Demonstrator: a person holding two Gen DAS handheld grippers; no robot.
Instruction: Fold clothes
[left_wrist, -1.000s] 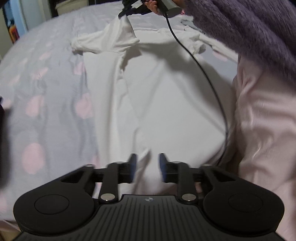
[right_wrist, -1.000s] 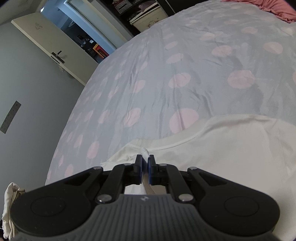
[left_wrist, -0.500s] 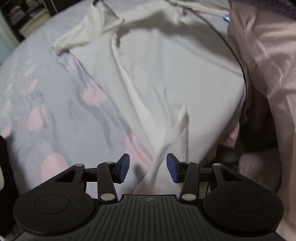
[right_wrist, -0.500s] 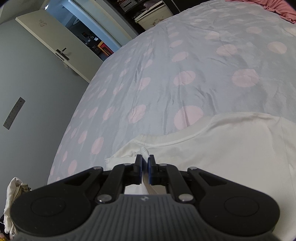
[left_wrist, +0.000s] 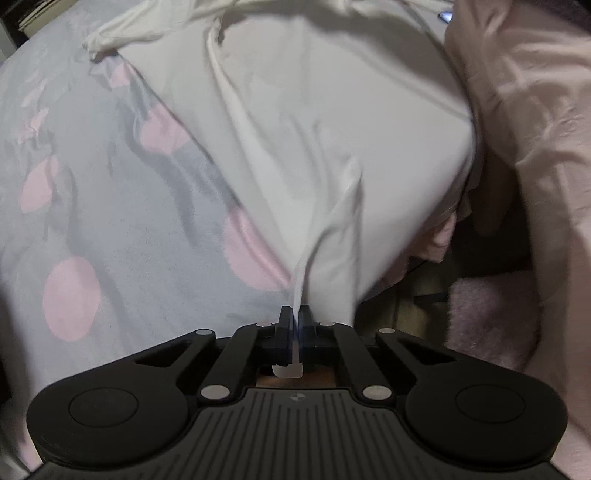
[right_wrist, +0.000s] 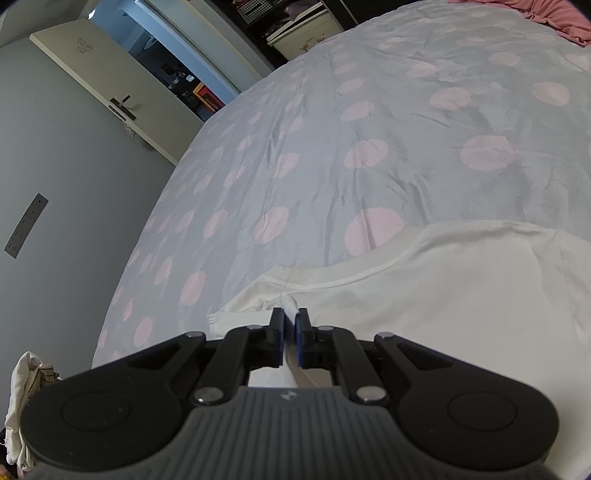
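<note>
Both grippers clamped on white shirt (left_wrist: 314, 122), left (left_wrist: 295, 321) at hem, right (right_wrist: 290, 325) near collar, door (right_wrist: 110, 88) in right view only.

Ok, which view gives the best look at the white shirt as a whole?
The left wrist view. There the white shirt runs from the left gripper, shut on its near edge, up to the far sleeve. The right wrist view shows only the part around the right gripper, which pinches a fold.

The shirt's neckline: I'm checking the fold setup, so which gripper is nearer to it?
Right. The right gripper pinches the white shirt just below its neckline; the left gripper grips the opposite end, by the bed's near edge.
</note>
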